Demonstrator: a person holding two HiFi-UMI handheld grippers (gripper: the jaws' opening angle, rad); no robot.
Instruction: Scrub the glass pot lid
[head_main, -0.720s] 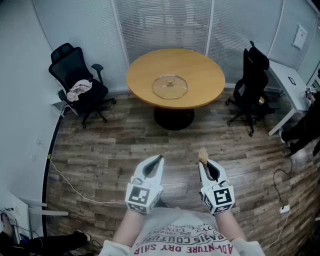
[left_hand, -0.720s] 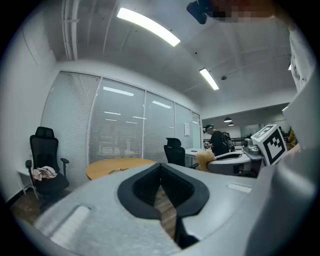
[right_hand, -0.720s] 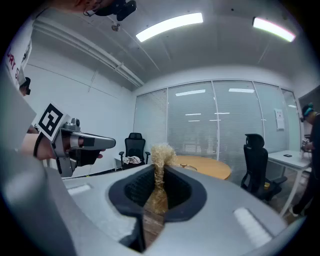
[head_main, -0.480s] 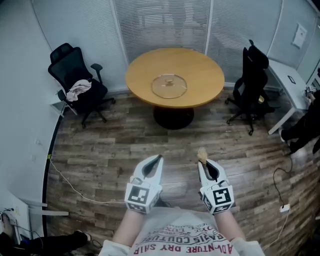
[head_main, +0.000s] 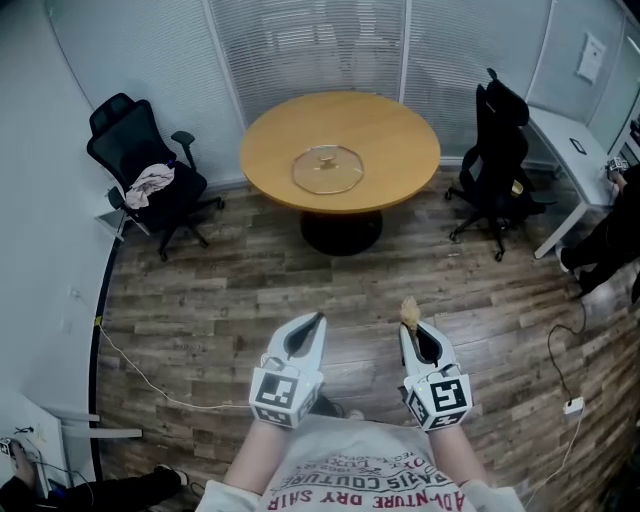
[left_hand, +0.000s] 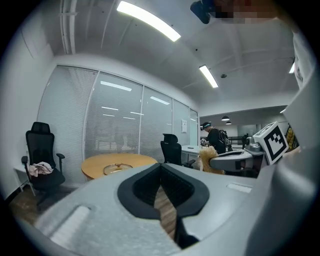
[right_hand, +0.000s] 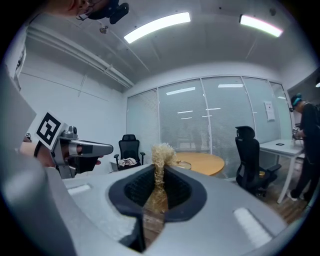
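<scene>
The round table (head_main: 400, 140) is honey-tan wood, the glass lid (head_main: 327, 168) clear, and the floor (head_main: 230, 290) is grey-brown planking in streaky mixed tones. The office chair (head_main: 130, 140) with a pinkish-white cloth (head_main: 150, 183) on it and the second chair (head_main: 500, 125) are black. The left gripper (head_main: 318, 318) and right gripper (head_main: 412, 328) are pale grey with black pads and black-and-white square markers, the scrubber (head_main: 409, 311) is straw-yellow, and the shirt (head_main: 370, 470) is white with red lettering

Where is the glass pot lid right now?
In the head view, the glass pot lid lies near the middle of the round wooden table, straight ahead between two black office chairs.
</scene>
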